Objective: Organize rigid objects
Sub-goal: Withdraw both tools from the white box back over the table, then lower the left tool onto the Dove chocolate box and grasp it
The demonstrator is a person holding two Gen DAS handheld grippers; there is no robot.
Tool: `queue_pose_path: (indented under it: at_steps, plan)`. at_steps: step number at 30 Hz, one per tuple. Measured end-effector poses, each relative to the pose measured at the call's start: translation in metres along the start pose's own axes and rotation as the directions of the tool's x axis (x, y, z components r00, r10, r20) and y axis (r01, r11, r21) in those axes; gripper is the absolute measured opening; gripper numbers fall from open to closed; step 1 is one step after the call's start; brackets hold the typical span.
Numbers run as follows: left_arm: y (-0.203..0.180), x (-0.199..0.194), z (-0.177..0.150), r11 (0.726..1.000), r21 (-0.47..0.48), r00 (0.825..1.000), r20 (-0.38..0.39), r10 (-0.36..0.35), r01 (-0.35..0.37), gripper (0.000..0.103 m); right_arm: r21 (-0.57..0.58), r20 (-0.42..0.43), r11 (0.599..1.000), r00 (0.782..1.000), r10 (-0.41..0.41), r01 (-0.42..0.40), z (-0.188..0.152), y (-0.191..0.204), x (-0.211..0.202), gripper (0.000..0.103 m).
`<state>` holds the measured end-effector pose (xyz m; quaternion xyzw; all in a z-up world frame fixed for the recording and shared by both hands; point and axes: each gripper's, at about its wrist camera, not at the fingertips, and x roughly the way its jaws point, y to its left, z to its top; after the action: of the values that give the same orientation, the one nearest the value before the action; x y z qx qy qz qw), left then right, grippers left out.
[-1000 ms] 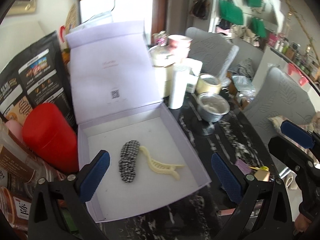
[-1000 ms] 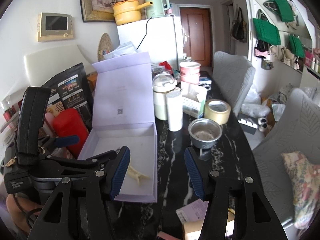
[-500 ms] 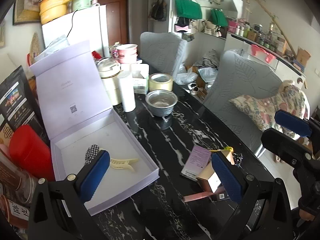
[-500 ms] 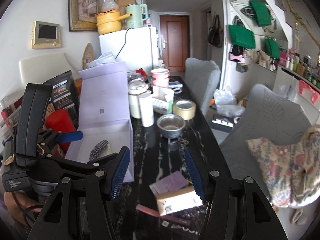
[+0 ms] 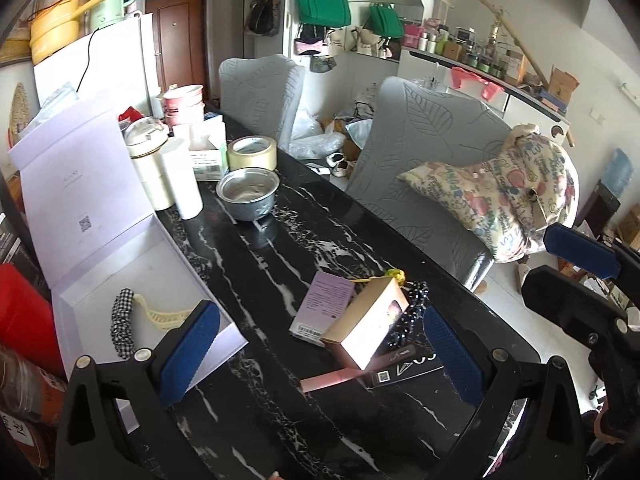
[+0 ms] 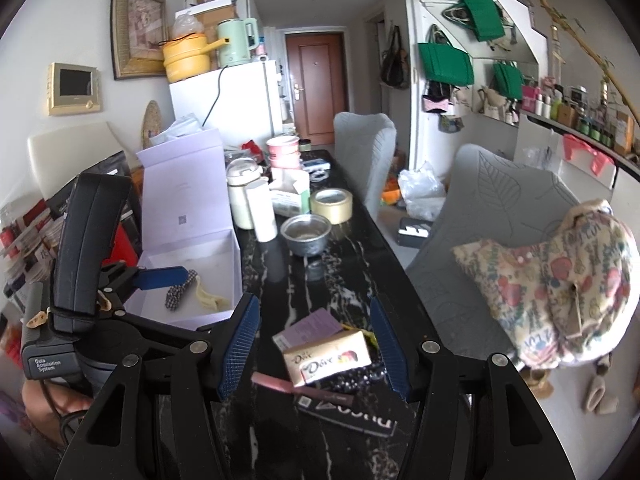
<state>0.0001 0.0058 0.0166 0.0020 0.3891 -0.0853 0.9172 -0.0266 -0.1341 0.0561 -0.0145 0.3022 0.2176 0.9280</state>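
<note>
An open lilac box (image 5: 132, 264) (image 6: 188, 256) lies on the black marble table and holds a checkered hair clip (image 5: 121, 322) (image 6: 180, 292) and a cream claw clip (image 5: 160, 312) (image 6: 210, 300). Near the front edge lie a Dove soap box (image 6: 328, 356) (image 5: 366, 328), a purple card (image 5: 324, 304) (image 6: 310, 328), a pink stick (image 5: 330, 380) (image 6: 272, 382), a black beaded piece (image 5: 408, 316) and a flat black box (image 6: 348, 414). My left gripper (image 5: 320, 356) is open and empty above the table front. My right gripper (image 6: 314, 346) is open and empty, straddling the soap box from above.
A steel bowl (image 5: 248, 194) (image 6: 306, 234), tape roll (image 5: 252, 152), white cylinder (image 5: 182, 178), jar and pink bowls stand at the back. A red container (image 5: 20, 312) and bags crowd the left. Grey chairs (image 5: 424, 168) and a floral cushion (image 6: 560, 292) flank the right edge.
Both grippers pulled back and swung right, away from the lilac box. The soap box, purple card and pink stick at the table front came into view. Both stayed open.
</note>
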Motion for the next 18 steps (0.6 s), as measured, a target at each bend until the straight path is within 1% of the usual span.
queue_pose_path:
  at_steps: [5, 9, 16, 18]
  plan:
    - [-0.01, 0.003, -0.002, 1.0, 0.023, 1.0, 0.003, 0.002, -0.002, 0.103, 0.02, -0.007, 1.0, 1.0, -0.019, 0.019, -0.012, -0.013, -0.007, 0.058]
    - [-0.02, 0.01, -0.004, 0.998, 0.051, 0.999, 0.002, 0.044, -0.044, 0.103, 0.037, -0.008, 0.999, 1.0, -0.029, 0.029, -0.025, -0.022, -0.011, 0.058]
    - [-0.039, 0.031, -0.012, 0.993, 0.115, 0.999, -0.036, 0.027, -0.023, 0.103, 0.056, -0.027, 0.998, 0.999, -0.039, 0.04, -0.045, -0.036, -0.011, 0.058]
    - [-0.043, 0.037, -0.015, 0.993, 0.117, 0.999, -0.048, 0.015, -0.009, 0.103, 0.059, -0.034, 0.997, 0.999, -0.039, 0.041, -0.05, -0.039, -0.008, 0.058]
